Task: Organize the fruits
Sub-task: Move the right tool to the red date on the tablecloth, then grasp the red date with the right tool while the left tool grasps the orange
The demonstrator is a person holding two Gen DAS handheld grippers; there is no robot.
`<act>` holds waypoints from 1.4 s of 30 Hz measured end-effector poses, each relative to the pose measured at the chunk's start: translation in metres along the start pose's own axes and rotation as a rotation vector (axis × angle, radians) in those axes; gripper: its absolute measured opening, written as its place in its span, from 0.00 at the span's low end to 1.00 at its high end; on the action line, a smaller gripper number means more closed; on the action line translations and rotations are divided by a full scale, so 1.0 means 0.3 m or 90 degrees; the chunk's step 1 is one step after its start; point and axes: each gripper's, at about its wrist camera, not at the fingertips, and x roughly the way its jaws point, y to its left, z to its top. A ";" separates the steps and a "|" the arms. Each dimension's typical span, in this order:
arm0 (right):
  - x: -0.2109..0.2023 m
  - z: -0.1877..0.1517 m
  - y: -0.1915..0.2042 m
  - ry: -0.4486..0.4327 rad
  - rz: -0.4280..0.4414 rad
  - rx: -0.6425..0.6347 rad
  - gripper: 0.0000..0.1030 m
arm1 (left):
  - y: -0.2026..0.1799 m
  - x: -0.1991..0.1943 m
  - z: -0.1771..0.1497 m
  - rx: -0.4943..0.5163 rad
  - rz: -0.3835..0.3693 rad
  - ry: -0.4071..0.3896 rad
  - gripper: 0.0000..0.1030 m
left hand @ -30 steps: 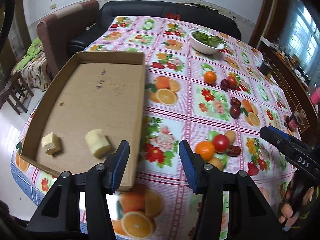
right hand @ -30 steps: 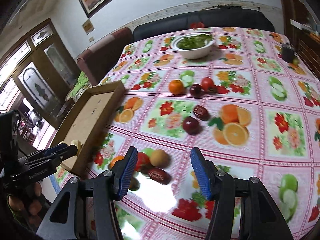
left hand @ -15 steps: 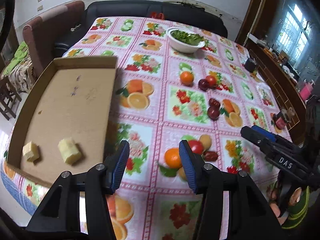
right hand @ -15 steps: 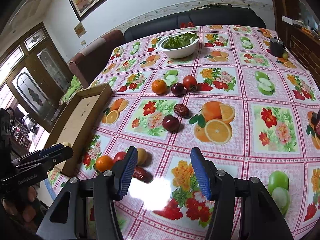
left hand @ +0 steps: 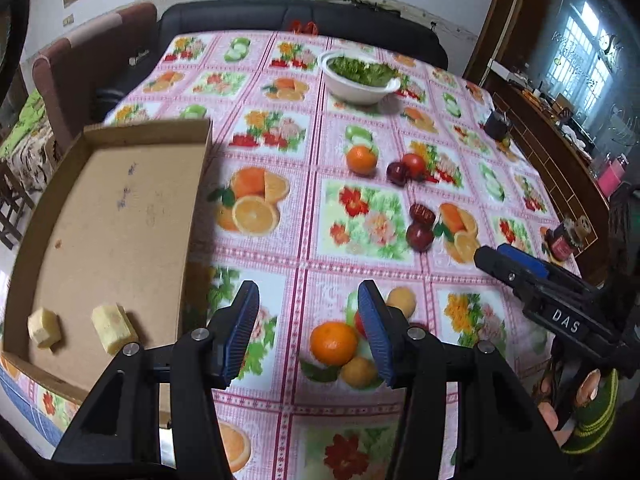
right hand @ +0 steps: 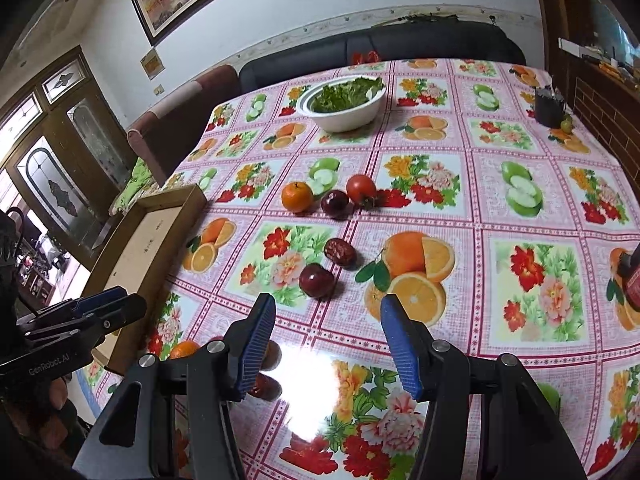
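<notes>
Left wrist view: the left gripper (left hand: 307, 334) stands wide and empty; a near orange (left hand: 333, 343) lies at its 3 o'clock, beside the right finger. The cardboard tray (left hand: 191, 208) at 9 o'clock holds two pale yellow chunks (left hand: 114, 329).

Right wrist view: the right gripper (right hand: 328, 346) is wide, empty; a dark plum (right hand: 316, 280) lies at 12 o'clock. The white bowl (right hand: 344, 118) farther off holds greens.

Two wrist fisheyes looked steeply down and forward over one table (left hand: 280, 248).

The left view sat close above the near edge beside the cardboard tray (left hand: 104, 216); the right view faced the table's middle from further right. Both shared the white bowl (right hand: 344, 114), the far orange (left hand: 361, 159) and the dark sofa (right hand: 420, 48).
</notes>
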 end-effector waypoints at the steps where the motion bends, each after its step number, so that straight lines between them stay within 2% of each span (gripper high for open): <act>1: 0.008 -0.007 0.001 0.005 0.002 0.000 0.55 | 0.009 0.008 -0.013 -0.002 -0.003 0.007 0.49; 5: 0.045 -0.028 0.013 0.019 0.011 -0.009 0.53 | 0.043 0.035 -0.069 -0.006 -0.011 0.034 0.49; 9: 0.079 -0.011 0.003 0.017 0.009 -0.002 0.46 | 0.056 0.041 -0.108 -0.009 -0.026 0.046 0.49; 17: 0.164 0.082 -0.024 0.010 -0.001 0.014 0.34 | 0.030 0.075 -0.090 -0.006 -0.051 0.051 0.49; 20: 0.197 0.104 -0.031 0.013 0.000 0.021 0.33 | 0.010 0.092 -0.073 -0.002 -0.058 0.052 0.48; 24: 0.239 0.123 -0.028 0.021 0.007 0.023 0.33 | -0.014 0.119 -0.070 0.003 -0.091 0.070 0.48; 26: 0.257 0.128 -0.029 0.025 0.010 0.024 0.32 | -0.021 0.137 -0.081 0.010 -0.096 0.077 0.51; 28: 0.282 0.129 -0.031 0.034 0.011 0.023 0.28 | -0.012 0.141 -0.086 0.002 -0.116 0.075 0.51; 30: 0.303 0.125 -0.039 0.046 0.014 0.026 0.22 | 0.002 0.136 -0.089 0.002 -0.114 0.066 0.51; 33: 0.310 0.126 -0.044 0.043 0.018 0.024 0.22 | 0.022 0.137 -0.092 -0.001 -0.123 0.062 0.48; 35: 0.315 0.131 -0.042 0.044 0.019 0.023 0.22 | 0.035 0.138 -0.094 -0.005 -0.123 0.061 0.40; 38: 0.319 0.132 -0.033 0.051 0.022 0.021 0.22 | 0.043 0.140 -0.101 -0.002 -0.137 0.064 0.40; 42: 0.331 0.118 -0.003 0.064 0.039 0.011 0.26 | 0.024 0.146 -0.097 0.008 -0.127 0.064 0.40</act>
